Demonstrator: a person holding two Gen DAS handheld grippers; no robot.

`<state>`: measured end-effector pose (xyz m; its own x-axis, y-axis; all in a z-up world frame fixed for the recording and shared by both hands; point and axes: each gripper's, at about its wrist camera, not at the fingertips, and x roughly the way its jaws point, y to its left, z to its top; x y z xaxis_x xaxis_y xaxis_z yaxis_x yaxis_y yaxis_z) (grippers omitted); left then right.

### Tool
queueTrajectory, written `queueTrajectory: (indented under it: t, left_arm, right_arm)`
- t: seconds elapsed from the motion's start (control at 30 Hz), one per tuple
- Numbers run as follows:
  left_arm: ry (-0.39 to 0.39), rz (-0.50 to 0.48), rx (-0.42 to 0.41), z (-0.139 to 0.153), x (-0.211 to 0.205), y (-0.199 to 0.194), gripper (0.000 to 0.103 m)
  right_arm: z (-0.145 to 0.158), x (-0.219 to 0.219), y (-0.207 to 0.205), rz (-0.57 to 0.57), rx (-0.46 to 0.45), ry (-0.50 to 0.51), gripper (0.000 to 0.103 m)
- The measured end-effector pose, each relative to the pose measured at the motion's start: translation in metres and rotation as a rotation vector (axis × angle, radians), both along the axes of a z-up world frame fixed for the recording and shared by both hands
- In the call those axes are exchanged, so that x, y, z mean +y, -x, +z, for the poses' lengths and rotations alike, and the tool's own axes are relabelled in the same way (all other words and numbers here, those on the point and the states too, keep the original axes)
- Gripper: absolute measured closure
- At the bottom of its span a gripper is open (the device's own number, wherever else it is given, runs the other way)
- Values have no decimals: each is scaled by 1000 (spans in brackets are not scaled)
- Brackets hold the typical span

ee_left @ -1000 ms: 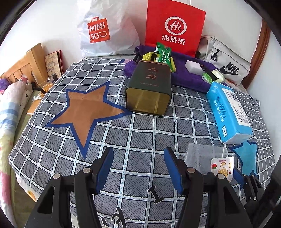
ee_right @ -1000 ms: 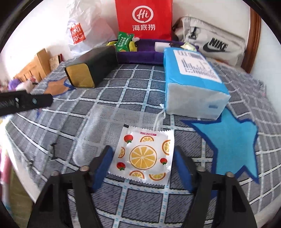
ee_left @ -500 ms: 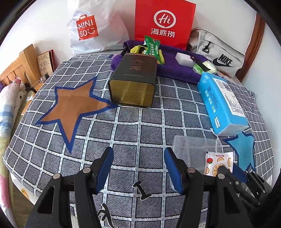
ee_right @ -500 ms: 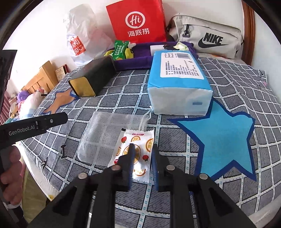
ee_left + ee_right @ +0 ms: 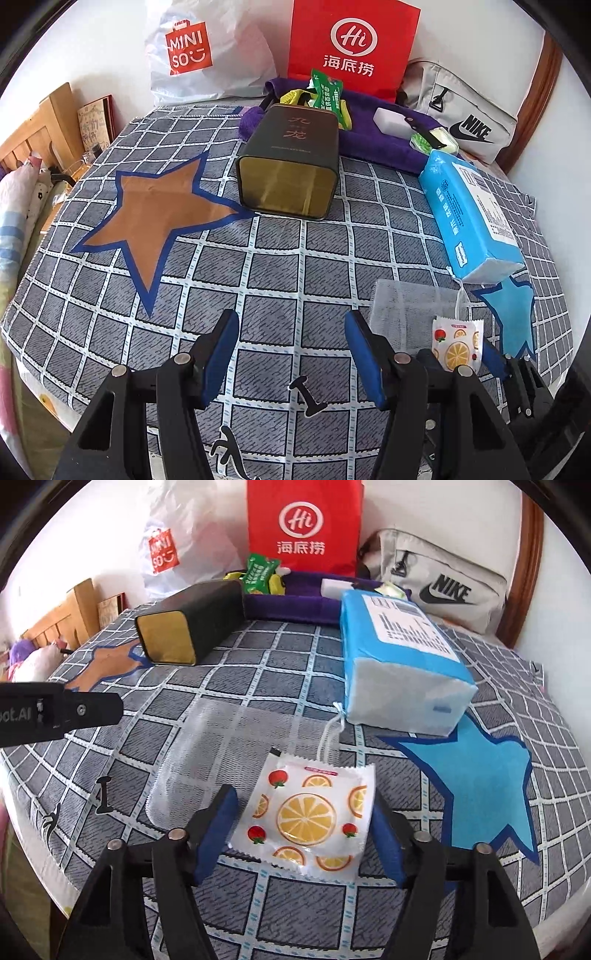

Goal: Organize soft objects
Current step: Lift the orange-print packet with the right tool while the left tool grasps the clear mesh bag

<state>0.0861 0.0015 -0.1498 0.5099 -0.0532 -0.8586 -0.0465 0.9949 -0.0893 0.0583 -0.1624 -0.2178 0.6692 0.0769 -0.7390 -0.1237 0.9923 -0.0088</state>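
In the left wrist view, the left gripper [image 5: 291,354] was seen at the bottom edge with its blue-padded fingers [image 5: 221,350] spread apart and nothing between them, only the checked cloth [image 5: 280,258] below. An orange star patch [image 5: 159,214] lay at ten o'clock from the gripper. A dark tin [image 5: 291,173], lying on its side with its open gold mouth facing the camera, was seen at twelve o'clock. Behind it a purple towel [image 5: 373,144] carried a green packet [image 5: 327,94], with a red paper bag [image 5: 352,48], a white shopping bag [image 5: 203,51] and a grey pouch [image 5: 461,110] standing against the wall. A blue tissue pack [image 5: 469,210] lay at two o'clock. At three o'clock a clear mesh bag [image 5: 402,314] was spread flat, and the fruit-print sachet [image 5: 456,345] rested at its near right corner, framed by the right gripper [image 5: 461,360].

In the right wrist view, the right gripper [image 5: 306,830] was caught with its jaws opening; the sachet [image 5: 308,816] lay flat on the cloth between the blue pads [image 5: 218,830], and neither pad was seen pressing it. The mesh bag [image 5: 229,749] lay at eleven o'clock, its drawstring [image 5: 328,734] trailing toward the tissue pack [image 5: 399,657] at one o'clock. A blue star patch [image 5: 476,779] was seen at three o'clock, the tin [image 5: 184,627] at ten o'clock, and part of the left gripper [image 5: 59,712] at nine o'clock.
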Motion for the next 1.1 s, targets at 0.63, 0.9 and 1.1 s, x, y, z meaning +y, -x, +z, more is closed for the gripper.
queueTrajectory:
  t: [0.63,0.9,1.1]
  left_arm:
    - [47,-86,49,-17,-34,-2,46]
    - [88,-160,52,-28,-68,-9,21]
    - [2,-177,44,-34,-93,-13,13]
  right_arm:
    - [20,-60,17,-3,-9,-168,75]
    - [31,-103,20,-77,-39,-165,75]
    - [26,-125,19,-106,-31,-175,75]
